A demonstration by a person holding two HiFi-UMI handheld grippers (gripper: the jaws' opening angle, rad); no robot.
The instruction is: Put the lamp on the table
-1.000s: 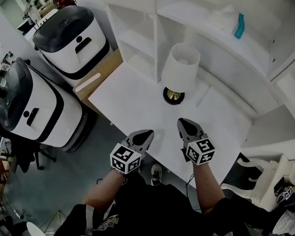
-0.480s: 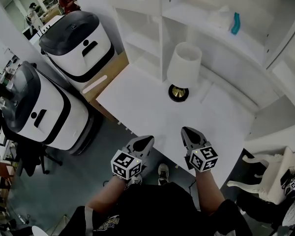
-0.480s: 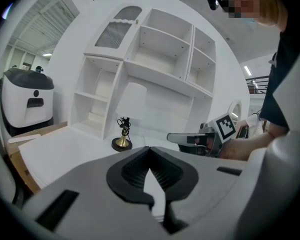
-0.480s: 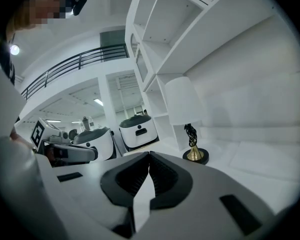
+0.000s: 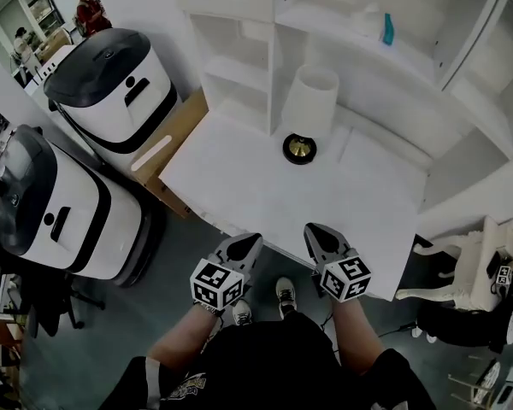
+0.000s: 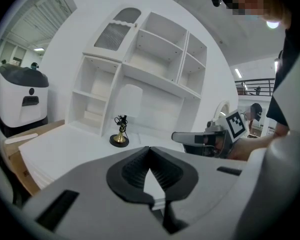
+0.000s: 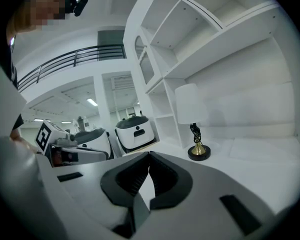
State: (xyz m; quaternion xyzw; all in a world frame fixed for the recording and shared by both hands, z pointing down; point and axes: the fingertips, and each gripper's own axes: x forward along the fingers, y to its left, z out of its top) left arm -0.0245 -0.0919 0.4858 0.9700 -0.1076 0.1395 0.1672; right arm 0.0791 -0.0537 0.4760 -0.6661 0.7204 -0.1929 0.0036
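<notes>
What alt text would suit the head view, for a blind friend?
Seen from above, a white-shaded lamp stands upright on a white table before white shelves. At the table's near edge a person holds the left gripper and right gripper, both shut and empty. Two white-and-black machines stand on the floor to the left.

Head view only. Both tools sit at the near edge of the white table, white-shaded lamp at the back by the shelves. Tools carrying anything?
Observer: No. The left tool has its jaws together with nothing between them.
Operator: Right one?
Observer: Same. The right tool is shut and empty.
Operator: Lamp upright? The shade hides its stem here.
Observer: Yes. The white-shaded lamp stands upright on the white table, with a twisted black stem rising from a brass foot.
</notes>
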